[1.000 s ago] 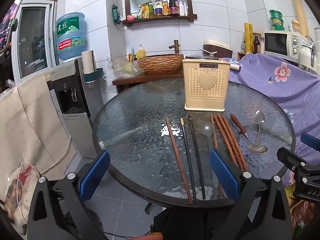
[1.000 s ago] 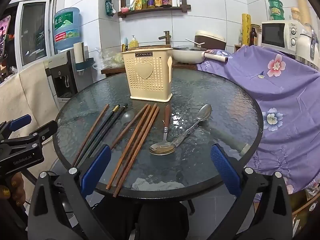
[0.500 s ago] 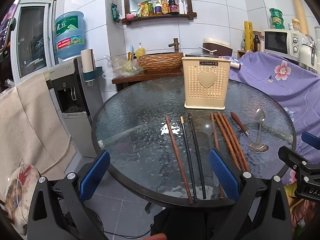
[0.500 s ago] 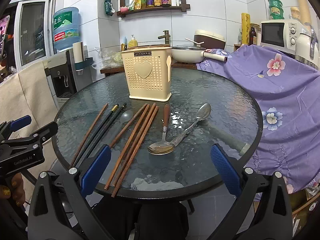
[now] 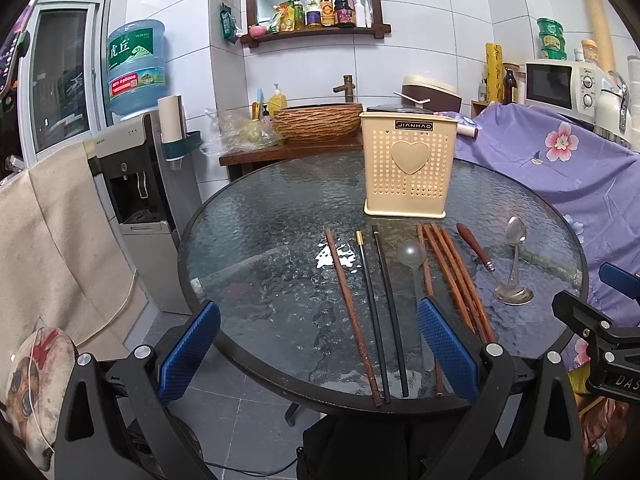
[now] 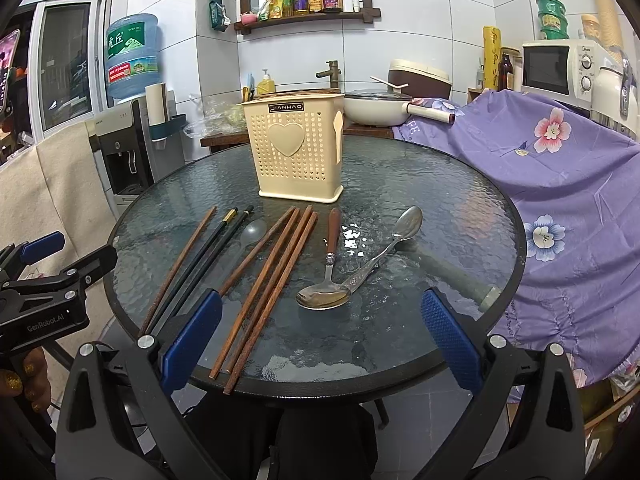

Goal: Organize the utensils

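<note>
While both tools are hovering just off the near edge of the round, pebbled-glass table [image 6: 440, 208], the left gripper [image 5: 318, 344] is standing with its ribbed blue pads spread wide, holding nothing, and the right gripper [image 6: 320, 336] is gaping just as wide, touching nothing. Lying near that edge and fanning toward the middle are slim brown wooden chopsticks [image 6: 276, 276], two black chopsticks [image 6: 200, 268] with one gold-banded tip, and a clear plastic spoon [image 5: 412, 256] between them. Right of these, a wood-handled metal spoon [image 6: 326, 284] is resting bowl-forward, its bowl touching the handle of an all-steel spoon [image 6: 400, 232]. Farther back, toward the far edge, a cream perforated plastic holder [image 6: 298, 152] with a raised heart is standing upright
</note>
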